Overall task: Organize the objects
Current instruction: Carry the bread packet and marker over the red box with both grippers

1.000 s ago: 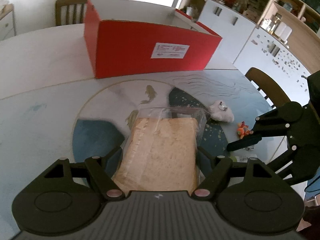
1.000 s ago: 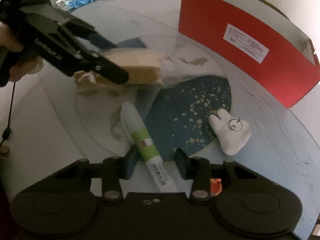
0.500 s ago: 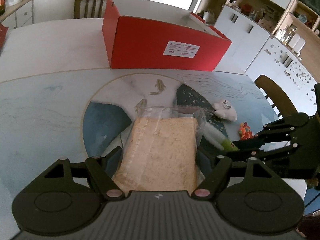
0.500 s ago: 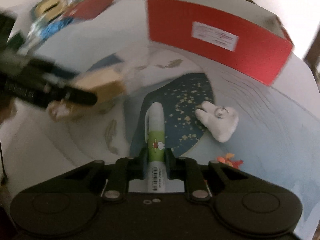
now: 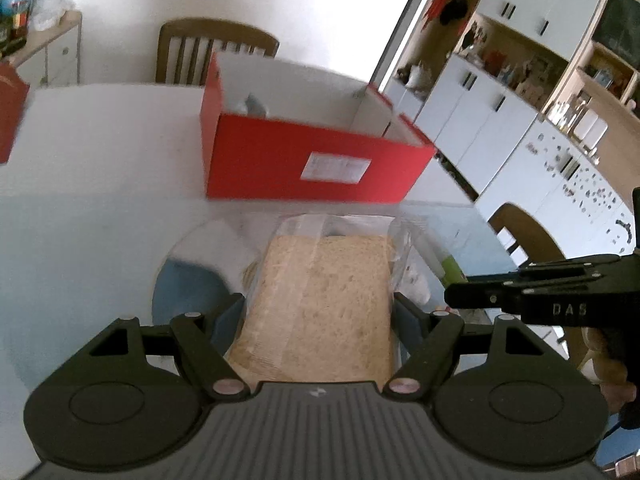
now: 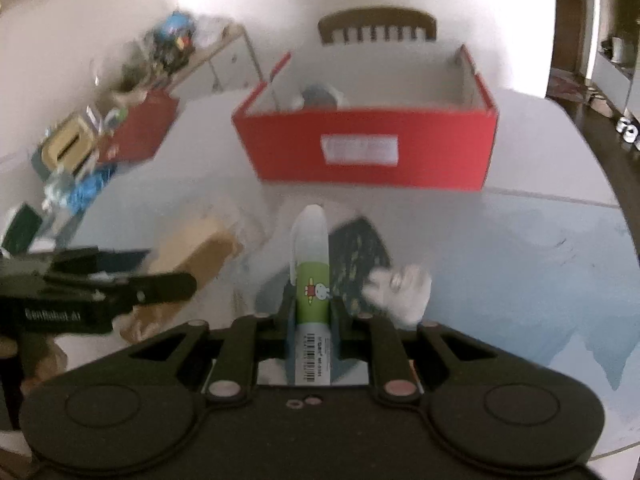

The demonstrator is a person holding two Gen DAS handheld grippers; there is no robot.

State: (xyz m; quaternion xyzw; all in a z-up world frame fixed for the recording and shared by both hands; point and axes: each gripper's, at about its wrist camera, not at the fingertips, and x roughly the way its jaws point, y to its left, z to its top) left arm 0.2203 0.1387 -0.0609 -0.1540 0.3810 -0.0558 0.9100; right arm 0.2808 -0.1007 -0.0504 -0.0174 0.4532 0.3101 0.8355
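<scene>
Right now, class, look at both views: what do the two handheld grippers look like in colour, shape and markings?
Both are matte black. Each has two round discs, linkage arms with silvery pivot pins and a ribbed body. The left gripper bears pale lettering on its side; the right gripper shows letters "DAS" on its side.

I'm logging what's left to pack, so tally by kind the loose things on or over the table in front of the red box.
Bagged bread: 1
Glue stick: 1
White tooth-shaped toy: 1
Total: 3

The pale round table (image 6: 520, 240) carries an open red box (image 6: 368, 148) and a small white toy (image 6: 404, 292).
</scene>
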